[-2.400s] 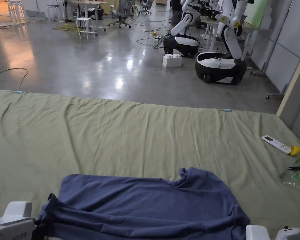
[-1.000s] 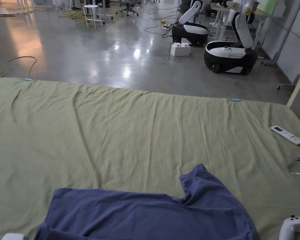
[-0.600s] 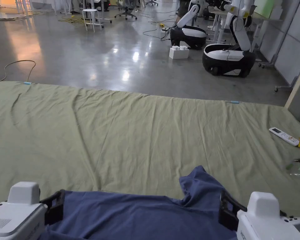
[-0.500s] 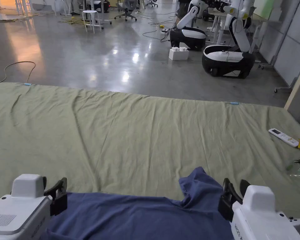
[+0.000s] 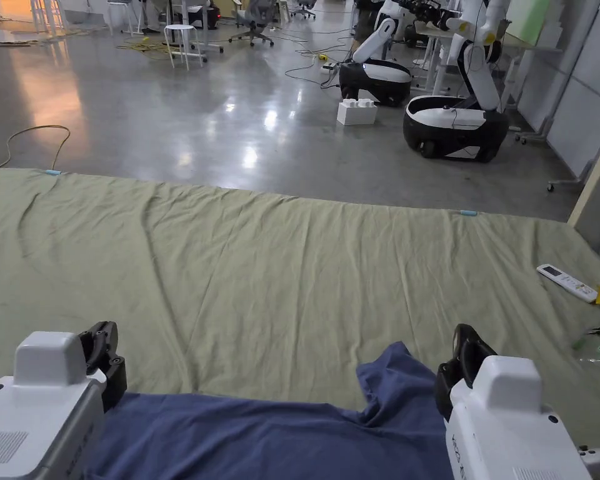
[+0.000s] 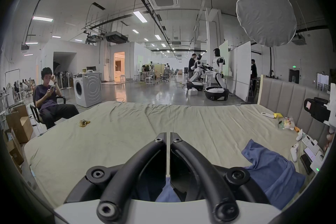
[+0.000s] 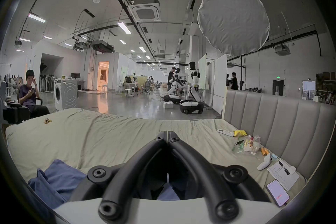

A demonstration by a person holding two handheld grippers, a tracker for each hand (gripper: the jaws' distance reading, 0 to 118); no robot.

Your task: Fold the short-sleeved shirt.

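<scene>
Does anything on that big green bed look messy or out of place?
The blue shirt lies rumpled, one part poking up crookedly. Odd bits crowd the headboard side: a white remote, a phone and snack wrappers.

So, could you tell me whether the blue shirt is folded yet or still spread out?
Not neatly folded: the shirt lies rumpled on the green sheet, one part bunched up at its far edge. Whether it is doubled over, I cannot tell.

The left claw (image 6: pixel 168 137), nearly closed, rides above the blue shirt (image 6: pixel 272 171) on the bed sheet (image 6: pixel 118 129).
</scene>
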